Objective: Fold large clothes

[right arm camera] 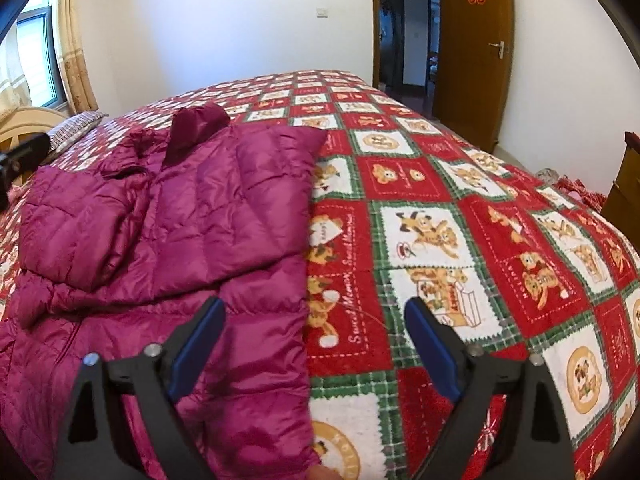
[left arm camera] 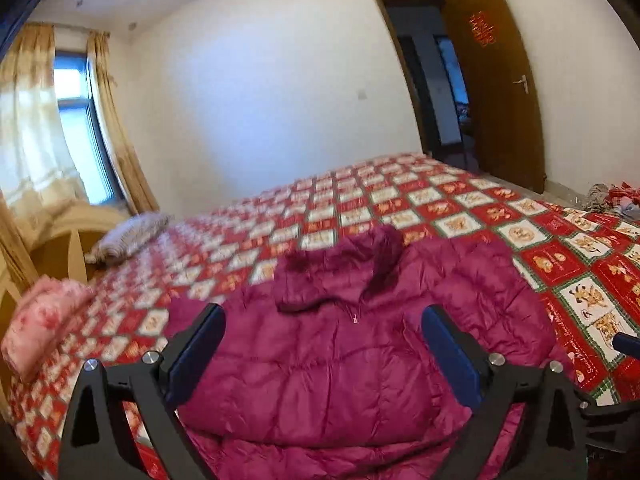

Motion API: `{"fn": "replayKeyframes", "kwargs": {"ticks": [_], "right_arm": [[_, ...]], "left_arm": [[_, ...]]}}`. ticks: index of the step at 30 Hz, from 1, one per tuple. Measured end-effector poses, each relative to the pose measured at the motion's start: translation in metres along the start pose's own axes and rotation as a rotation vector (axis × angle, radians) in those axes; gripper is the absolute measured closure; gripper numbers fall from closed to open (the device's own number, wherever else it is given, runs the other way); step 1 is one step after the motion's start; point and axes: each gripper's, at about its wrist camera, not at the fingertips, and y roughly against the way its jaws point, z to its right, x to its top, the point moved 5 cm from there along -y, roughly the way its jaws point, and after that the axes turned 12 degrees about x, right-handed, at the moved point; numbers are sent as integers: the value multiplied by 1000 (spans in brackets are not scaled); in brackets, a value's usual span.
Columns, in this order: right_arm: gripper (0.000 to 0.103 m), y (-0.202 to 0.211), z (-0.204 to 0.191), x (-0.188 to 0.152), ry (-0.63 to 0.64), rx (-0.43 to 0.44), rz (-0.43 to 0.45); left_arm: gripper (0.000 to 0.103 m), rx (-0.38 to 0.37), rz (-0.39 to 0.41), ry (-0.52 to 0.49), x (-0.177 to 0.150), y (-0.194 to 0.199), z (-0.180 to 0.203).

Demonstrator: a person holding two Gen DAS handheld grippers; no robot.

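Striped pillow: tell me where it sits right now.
The striped pillow lies at the head of the bed, far left in both wrist views, against the cream headboard below the curtained window, beyond the magenta jacket and a pink folded quilt.

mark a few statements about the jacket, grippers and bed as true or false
1. The jacket lies on the bed. True.
2. The left gripper is shut on the jacket. False: it is open and holds nothing.
3. The right gripper is open. True.
4. The door is closed. False: it stands open.
5. The jacket is blue. False: it is magenta.
6. A pillow lies near the headboard. True.
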Motion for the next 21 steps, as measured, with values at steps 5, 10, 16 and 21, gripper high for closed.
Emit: {"fn": "replayKeyframes", "kwargs": {"ticks": [5,10,16,21], "right_arm": [[10,17,-15,17,19,49,20],[10,19,-48,44,31,152,35],[10,-17,-97,55,49,285,-20],[32,-58,-132,46,47,373,-118]], "left_arm": [[4,94,33,5,-9,-3,-53],[4,225,-167,101,-65,-51,-135],[4,303,-407,244,-140,-89,-199],[4,320,-479,259,-171,-105,-197]]}}
